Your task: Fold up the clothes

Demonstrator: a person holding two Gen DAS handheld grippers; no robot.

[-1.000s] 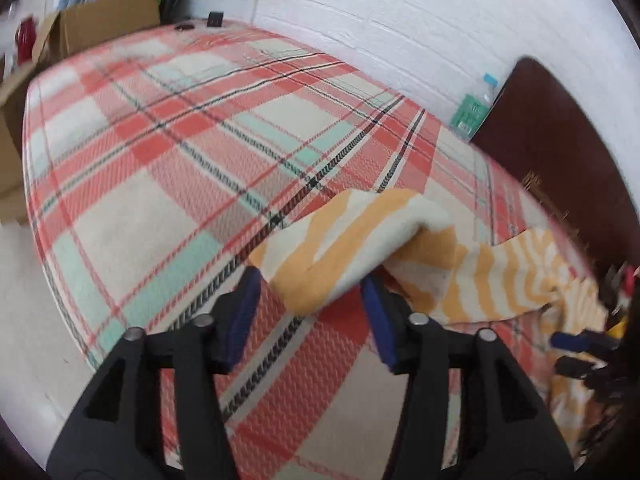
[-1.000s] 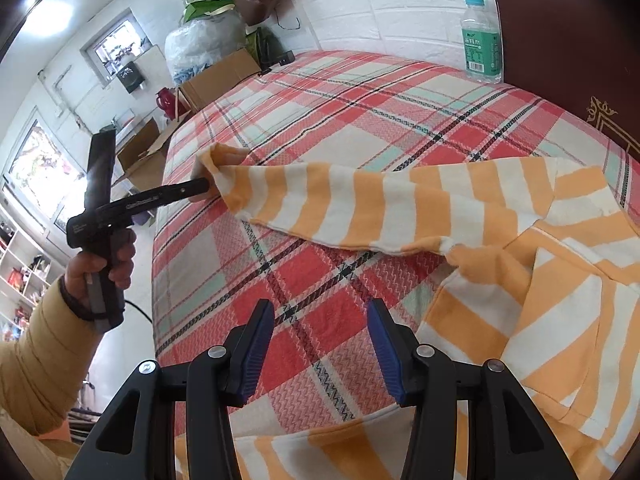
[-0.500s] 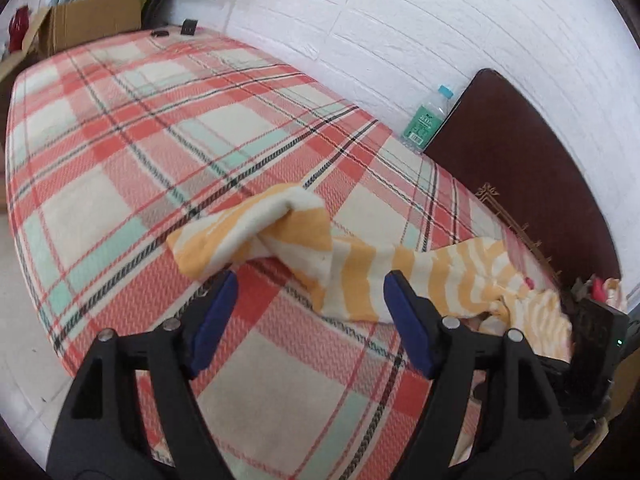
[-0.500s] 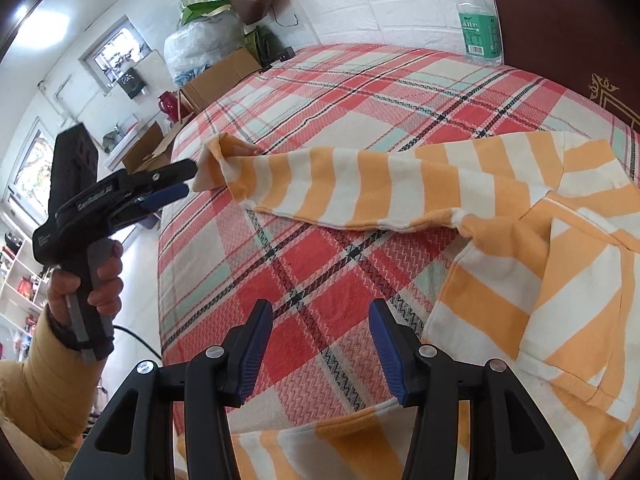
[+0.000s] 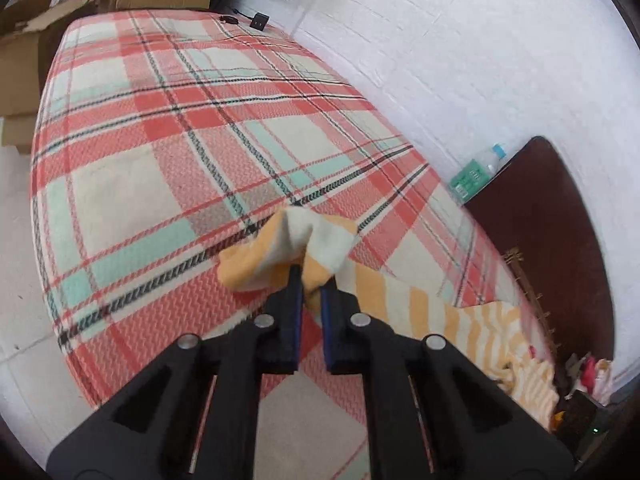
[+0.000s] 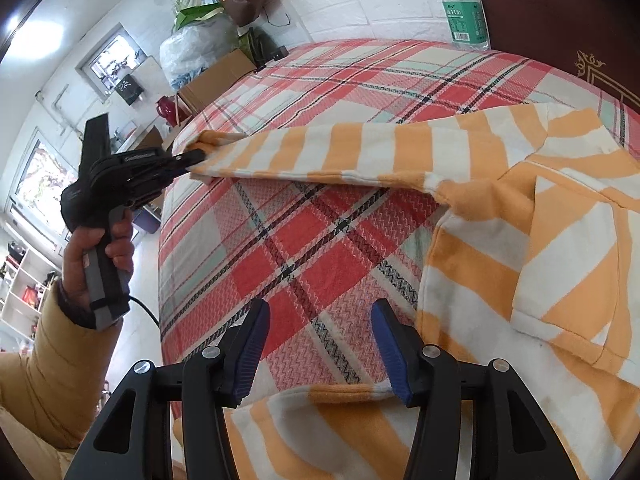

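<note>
The orange-and-white striped top (image 6: 500, 248) lies spread on the plaid bed cover (image 6: 304, 248), its body toward the dark headboard (image 5: 552, 240) and one long sleeve (image 6: 320, 152) stretched out across the bed toward the open side. No fold shows in it yet: the body lies flat with a pocket facing up, the sleeve runs straight out, and a second striped part (image 6: 340, 420) lies at the near edge under the right tool. By my reading the task is at its very start, with the first sleeve fold only now being set up.

The left tool (image 5: 310, 280) has just been closing and now pinches the cuff (image 5: 288, 248) of the outstretched sleeve between its blue pads; the cuff bunches up above the tips. From the right wrist view the same tool (image 6: 192, 158), held in a hand (image 6: 100, 252) in a tan sleeve, grips that cuff end, lifted a little off the cover.

The right tool (image 6: 320, 344) hovers over bare plaid near the top's hem, jaws apart and gripping nothing, having opened slightly.

Left to do, as I judge it: bring the sleeve in over the body, do the same for the other, then fold the body.
</note>
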